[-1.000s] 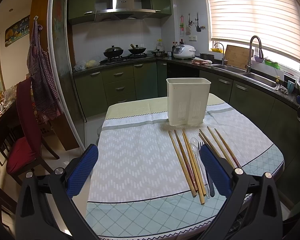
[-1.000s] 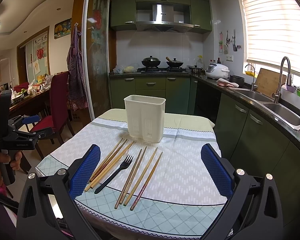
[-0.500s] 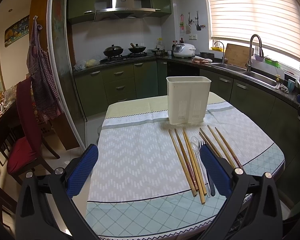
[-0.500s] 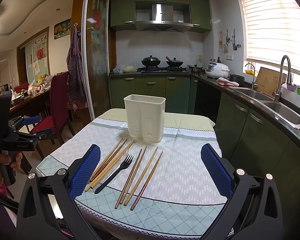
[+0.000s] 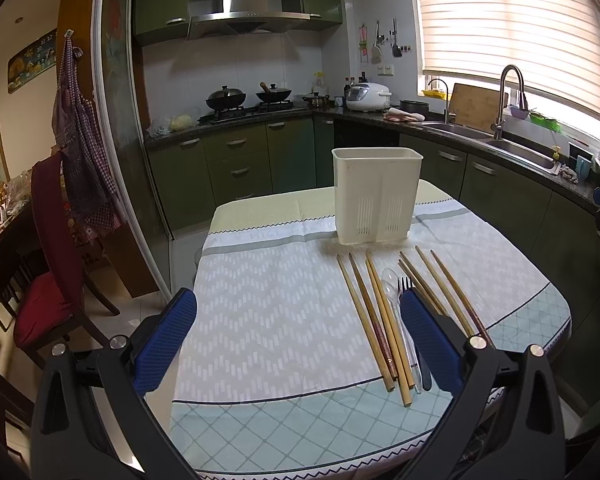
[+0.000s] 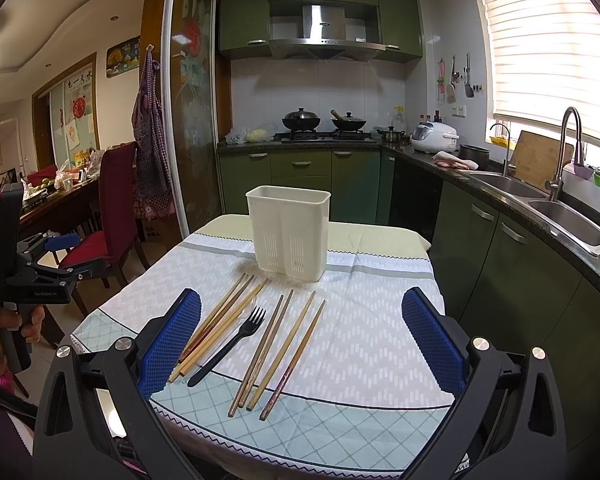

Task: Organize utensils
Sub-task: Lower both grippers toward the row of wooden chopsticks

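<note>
- 2 grippers, both spread wide and empty: left gripper [image 5: 298,344], right gripper [image 6: 300,344], each held above the near table edge.
- Utensil holder [image 6: 288,232] stands upright on the tablecloth [image 6: 364,336], past the far ends of the utensils; nothing shows above its rim.
- Chopsticks lie flat in 2 loose bundles, left bundle [image 6: 220,324] and right bundle [image 6: 284,348], long axes running from near edge toward the holder.
- Black fork [image 6: 230,346] lies between the bundles, tines toward the holder; a clear spoon [image 5: 396,312] lies beside it.
- Right gripper's opening frames the right bundle and fork; left gripper sits off to the side of everything.
- Judgement: right hand is better placed for the first pick; pads should close across the sticks.
</note>
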The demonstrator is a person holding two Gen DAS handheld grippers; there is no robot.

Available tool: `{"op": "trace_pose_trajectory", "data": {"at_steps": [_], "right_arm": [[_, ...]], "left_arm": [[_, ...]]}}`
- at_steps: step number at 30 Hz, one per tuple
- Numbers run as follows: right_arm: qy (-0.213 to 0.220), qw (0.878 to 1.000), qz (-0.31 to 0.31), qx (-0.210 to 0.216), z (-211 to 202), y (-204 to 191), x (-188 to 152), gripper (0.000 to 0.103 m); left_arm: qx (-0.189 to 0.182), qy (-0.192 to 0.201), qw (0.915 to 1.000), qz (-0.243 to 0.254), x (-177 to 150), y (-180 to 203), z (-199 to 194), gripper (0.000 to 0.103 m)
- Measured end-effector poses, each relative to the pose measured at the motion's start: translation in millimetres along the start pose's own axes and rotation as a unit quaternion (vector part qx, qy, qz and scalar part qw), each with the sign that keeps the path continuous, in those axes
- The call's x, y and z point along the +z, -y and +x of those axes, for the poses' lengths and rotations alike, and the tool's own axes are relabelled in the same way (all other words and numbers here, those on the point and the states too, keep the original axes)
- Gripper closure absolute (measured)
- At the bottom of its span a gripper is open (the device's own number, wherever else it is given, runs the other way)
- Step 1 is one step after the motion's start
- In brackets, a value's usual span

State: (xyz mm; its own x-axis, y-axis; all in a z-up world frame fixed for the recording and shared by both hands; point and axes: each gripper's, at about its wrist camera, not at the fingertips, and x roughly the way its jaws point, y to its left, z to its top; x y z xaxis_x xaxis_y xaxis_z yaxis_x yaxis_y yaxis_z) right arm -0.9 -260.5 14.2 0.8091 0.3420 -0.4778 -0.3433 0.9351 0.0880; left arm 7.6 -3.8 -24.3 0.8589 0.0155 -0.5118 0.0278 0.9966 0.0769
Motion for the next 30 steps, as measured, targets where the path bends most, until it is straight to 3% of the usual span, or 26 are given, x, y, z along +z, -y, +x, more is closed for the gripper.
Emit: {"op": "trace_pose_trajectory", "data": {"at_steps": [13,17,22,27,30], "right_arm": [[-0.041,0.999,0.022,0.006,29,7,-6,0.004],[-0.072,0.996,0.055,0.006,51,22,-12,0.004],[-0.131,0.982,0.138,0.006,89,57,-22,0.004],[-0.146,0.979,0.145,-0.005,111,67,-28,0.004],[-0.157,0.976,0.153,-0.007,123,74,-31,0.004]], "left_arm": [[-0.010,-0.036,0.9993,0.010,7,8,25,0.006],[-0.009,-0.081,0.9964,0.023,13,17,56,0.006],[-0.008,-0.154,0.9878,0.025,15,24,110,0.006],[-0.033,-0.212,0.9767,0.010,18,30,158,0.006],[-0.047,-0.246,0.9681,0.015,18,40,181,0.014]]}}
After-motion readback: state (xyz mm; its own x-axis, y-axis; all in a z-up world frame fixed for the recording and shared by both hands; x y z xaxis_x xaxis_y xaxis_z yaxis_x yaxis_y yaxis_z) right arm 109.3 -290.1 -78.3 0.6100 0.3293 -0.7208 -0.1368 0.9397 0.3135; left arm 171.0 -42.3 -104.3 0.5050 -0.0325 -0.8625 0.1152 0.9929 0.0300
